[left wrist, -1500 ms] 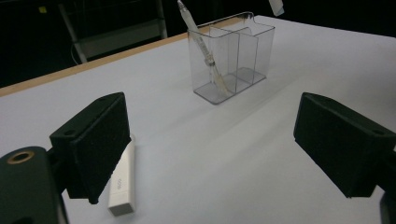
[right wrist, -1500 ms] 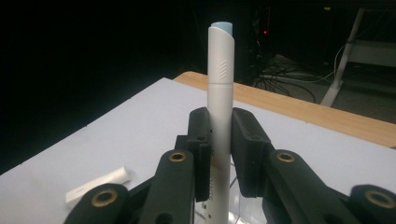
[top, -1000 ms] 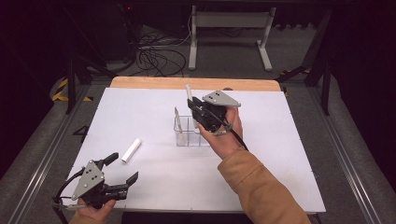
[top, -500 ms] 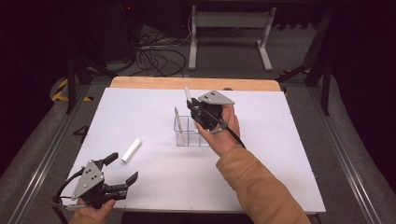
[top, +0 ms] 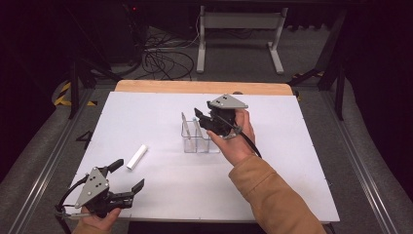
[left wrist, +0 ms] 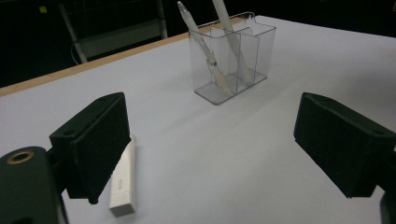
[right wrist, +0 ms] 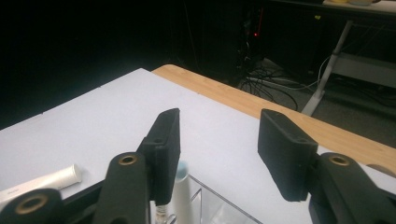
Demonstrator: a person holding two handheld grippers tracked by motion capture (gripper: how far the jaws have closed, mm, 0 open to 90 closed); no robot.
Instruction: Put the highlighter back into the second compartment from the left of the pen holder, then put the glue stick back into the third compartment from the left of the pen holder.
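Fingers (right wrist: 280,154) of the right gripper (right wrist: 219,158), just opening and empty, hide the pen (right wrist: 181,191) below in the holder (top: 199,141).

You have a clear, glossy plastic holder (left wrist: 232,60) in front of you, smooth enough to see straight through its walls. The two pens (left wrist: 227,35) in it look like pale, smooth plastic, as does the white tube (top: 137,156) lying flat. The table (top: 302,161) top is a matt white sheet, with a strip of bare, light wood (top: 199,87) along its far edge. The pads (left wrist: 95,142) on your left gripper (top: 119,181) are black and matt, faintly grainy like foam rubber; its top plate (top: 94,186) is dull grey metal.
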